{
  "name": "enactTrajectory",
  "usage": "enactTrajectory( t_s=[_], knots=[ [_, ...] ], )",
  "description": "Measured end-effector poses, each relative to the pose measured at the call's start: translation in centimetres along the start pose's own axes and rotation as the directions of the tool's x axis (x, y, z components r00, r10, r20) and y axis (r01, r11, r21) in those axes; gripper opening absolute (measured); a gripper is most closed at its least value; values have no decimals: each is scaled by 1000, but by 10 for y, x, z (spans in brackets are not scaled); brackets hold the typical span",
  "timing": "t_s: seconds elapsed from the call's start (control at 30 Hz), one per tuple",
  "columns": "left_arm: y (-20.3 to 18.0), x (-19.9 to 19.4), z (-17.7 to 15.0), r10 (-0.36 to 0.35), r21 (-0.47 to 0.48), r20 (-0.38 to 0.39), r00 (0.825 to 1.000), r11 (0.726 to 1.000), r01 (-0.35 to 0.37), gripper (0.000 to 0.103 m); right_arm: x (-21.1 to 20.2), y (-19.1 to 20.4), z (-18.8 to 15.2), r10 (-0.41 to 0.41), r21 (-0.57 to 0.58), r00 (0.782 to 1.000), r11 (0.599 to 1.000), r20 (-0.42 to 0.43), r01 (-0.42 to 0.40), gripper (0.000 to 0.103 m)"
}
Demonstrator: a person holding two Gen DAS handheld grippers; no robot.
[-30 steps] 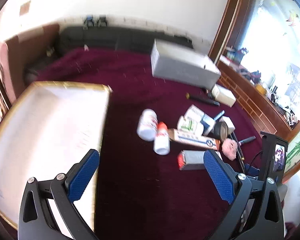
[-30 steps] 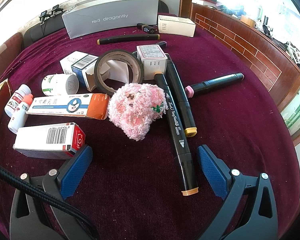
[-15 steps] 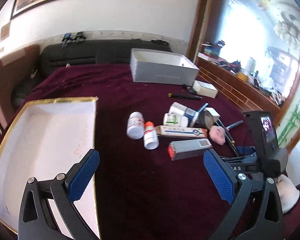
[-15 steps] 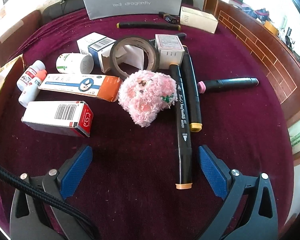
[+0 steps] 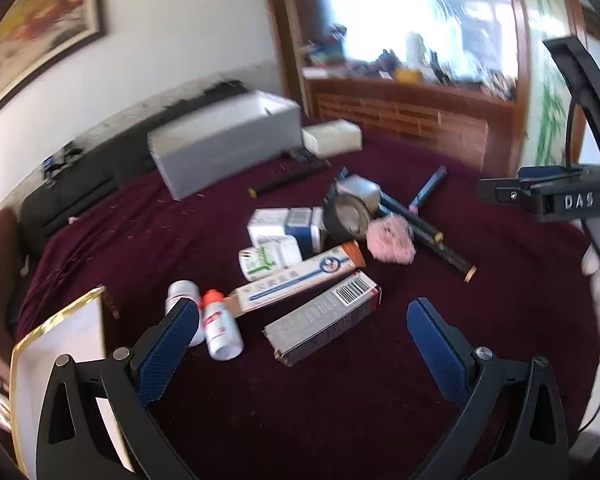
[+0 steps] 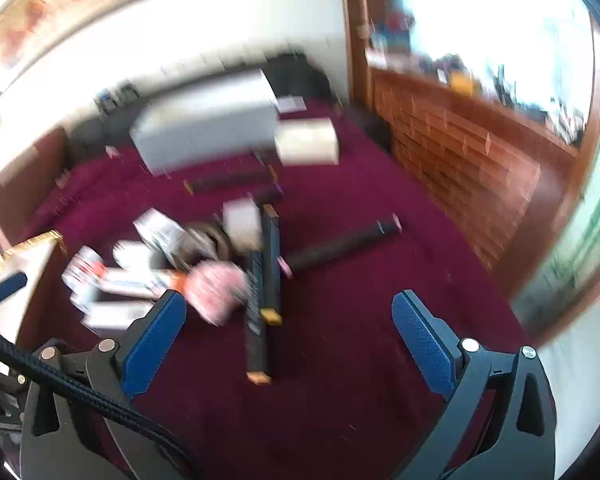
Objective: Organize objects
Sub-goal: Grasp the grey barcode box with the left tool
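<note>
Left wrist view: my left gripper (image 5: 302, 338) is spread wide and empty above the barcoded carton (image 5: 324, 318) — bottles, cartons, tape roll (image 5: 350, 220) and markers lie loose on the maroon cloth. The gold-rimmed tray (image 5: 60, 320) beside them shows nothing inside; sorting appears unstarted. My right gripper (image 6: 288, 326) is likewise spread, holding nothing.

Right-wrist clutter, pink pompom (image 6: 217, 290) included, motion-blurred.

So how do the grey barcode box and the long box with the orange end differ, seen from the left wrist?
The grey barcode box is thicker and blockier, with a red end; the long box with the orange end is slimmer, white with blue print. The grey one lies nearer the left tongs, the long one just behind it. Both lie flat on the maroon cloth, slanted the same way.
</note>
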State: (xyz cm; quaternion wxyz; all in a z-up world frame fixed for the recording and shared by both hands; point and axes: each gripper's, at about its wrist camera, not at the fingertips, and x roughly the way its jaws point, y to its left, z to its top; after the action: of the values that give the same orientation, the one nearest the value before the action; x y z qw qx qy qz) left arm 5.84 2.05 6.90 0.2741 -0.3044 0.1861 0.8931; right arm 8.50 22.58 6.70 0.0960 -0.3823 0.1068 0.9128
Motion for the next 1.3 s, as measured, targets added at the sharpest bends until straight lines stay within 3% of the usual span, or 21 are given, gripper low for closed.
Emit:
enactTrajectory(
  t_s=[0.27,0.33,0.37,0.43,0.47,0.53,0.67,0.93,1.03,1.1,1.23,1.27,1.3],
  knots=[
    [-5,55,0,-6,68,-144,990,998,16,100,17,-18,-4,108,119,993,988,-38,-103,103],
    [-8,67,-4,-29,53,-216,976,998,41,82,17,-16,-2,119,128,992,985,-38,-113,103],
    [-9,68,-7,-58,36,-245,968,997,68,53,18,-17,-3,122,132,992,984,-37,-116,103],
    [-7,60,-9,-89,7,-245,965,996,94,41,18,-19,-2,137,141,990,981,-31,-131,103],
    [-2,53,-10,-155,-46,-248,956,988,148,37,18,-20,-2,142,146,989,980,-28,-137,103],
    [4,46,-11,-204,-101,-238,949,978,185,37,20,-20,-2,150,155,988,977,-28,-144,103],
    [5,41,-8,-199,-99,-202,959,978,182,38,23,-20,-3,171,167,984,973,-45,-161,103],
    [-33,74,-1,-150,49,-262,953,985,168,43,18,-19,4,165,157,985,975,-39,-157,103],
    [-32,78,1,-150,-14,-254,956,988,152,43,18,-15,8,171,140,984,977,-47,-163,103],
    [-26,80,0,-149,-70,-251,956,988,136,50,18,-11,10,169,124,984,979,-57,-161,103],
    [-20,78,-4,-142,-132,-244,959,985,112,50,18,-3,14,162,93,985,983,-66,-155,103],
    [-20,78,-4,-143,-147,-248,958,983,109,47,18,-2,14,163,91,984,983,-71,-157,103],
    [-17,77,-3,-157,-173,-247,956,978,115,32,19,0,14,166,89,983,983,-78,-159,103]
  ],
)
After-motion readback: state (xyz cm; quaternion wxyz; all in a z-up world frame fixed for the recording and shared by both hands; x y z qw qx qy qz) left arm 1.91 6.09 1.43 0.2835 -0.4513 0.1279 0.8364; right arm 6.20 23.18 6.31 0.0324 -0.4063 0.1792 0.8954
